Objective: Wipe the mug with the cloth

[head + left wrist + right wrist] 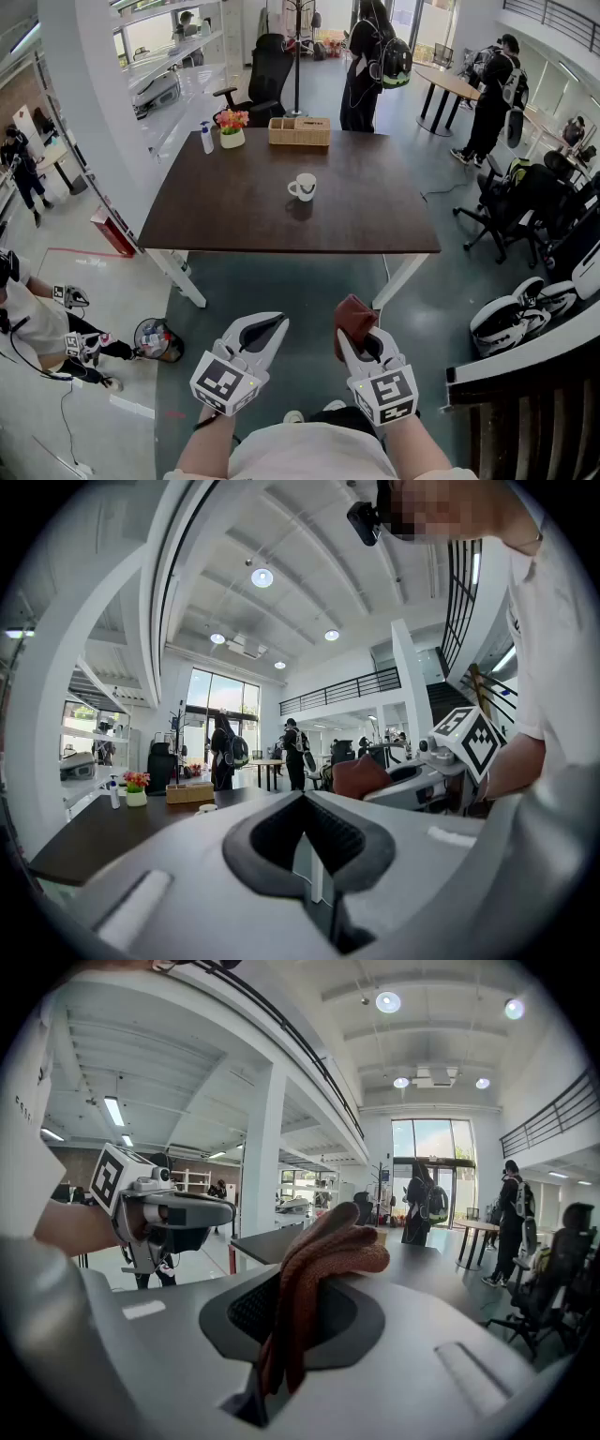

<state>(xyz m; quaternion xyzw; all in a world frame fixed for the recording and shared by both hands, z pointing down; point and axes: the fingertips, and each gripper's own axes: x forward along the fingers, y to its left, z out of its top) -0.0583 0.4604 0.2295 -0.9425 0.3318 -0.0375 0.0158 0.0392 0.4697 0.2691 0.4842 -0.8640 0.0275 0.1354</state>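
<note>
The mug [303, 187] stands mid-tabletop [234, 202], a box [299, 131] behind it at the far edge, a flower pot [232, 128] and spray bottle [206, 138] left of the box.

The head camera looks from above, forward and steeply down. The dark brown rectangular table [234, 220] lies well apart at 12 o'clock; the left gripper [279, 322] and the right gripper [366, 343] are close at 6 o'clock. Each gripper camera sits just behind its own jaws and faces level toward the table. The left one sees the right gripper at 3 o'clock, the right one sees the left gripper at 9 o'clock. All three views share the table and the standing person with a black backpack [370, 56].
</note>
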